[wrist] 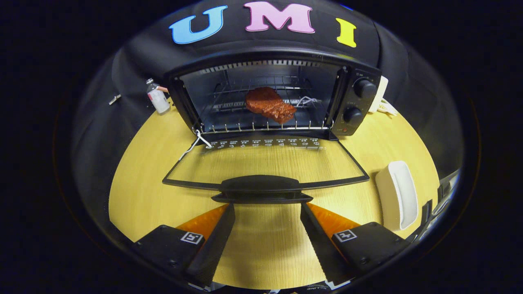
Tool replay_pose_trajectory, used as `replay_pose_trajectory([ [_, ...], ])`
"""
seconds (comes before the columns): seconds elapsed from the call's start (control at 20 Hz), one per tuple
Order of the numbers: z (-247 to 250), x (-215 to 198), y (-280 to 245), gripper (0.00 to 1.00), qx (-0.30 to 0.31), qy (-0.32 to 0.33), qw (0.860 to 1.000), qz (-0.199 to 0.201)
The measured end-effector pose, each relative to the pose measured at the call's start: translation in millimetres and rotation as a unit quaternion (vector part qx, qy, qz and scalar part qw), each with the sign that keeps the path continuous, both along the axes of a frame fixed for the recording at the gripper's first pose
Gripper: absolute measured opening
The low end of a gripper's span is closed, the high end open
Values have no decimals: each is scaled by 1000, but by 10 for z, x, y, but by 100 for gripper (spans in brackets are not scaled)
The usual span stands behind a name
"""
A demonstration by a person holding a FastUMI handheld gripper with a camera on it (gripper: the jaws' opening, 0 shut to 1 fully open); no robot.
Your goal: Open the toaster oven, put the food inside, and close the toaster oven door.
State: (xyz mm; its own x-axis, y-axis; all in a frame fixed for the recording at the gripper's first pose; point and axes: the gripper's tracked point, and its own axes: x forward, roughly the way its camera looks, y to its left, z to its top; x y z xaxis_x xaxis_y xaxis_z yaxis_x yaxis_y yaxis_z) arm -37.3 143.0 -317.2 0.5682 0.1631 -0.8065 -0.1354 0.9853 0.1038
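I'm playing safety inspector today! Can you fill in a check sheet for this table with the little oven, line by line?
Surface: wooden table, bare between the fingers.
Job's things: toaster oven, its glass door folded down flat; food lying on the wire rack inside.
Clutter: small white bottle left of the oven; white dish right of the door.
Grippers: gripper open, holding nothing, fingers just short of the door handle.
Cables: white cord at the door's left hinge; white plug behind the oven.
Surroundings: black cloth wall.
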Motion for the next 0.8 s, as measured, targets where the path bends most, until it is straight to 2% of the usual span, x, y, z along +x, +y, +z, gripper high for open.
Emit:
replay_pose_trajectory([
  [0.25, 365, 96, -7, 98, 26, -33, 999, -8],
  [0.55, 793, 409, -2, 98, 43, -95, 995, -8],
  [0.8, 1350, 452, 2, 98, 48, -163, 985, 6],
])
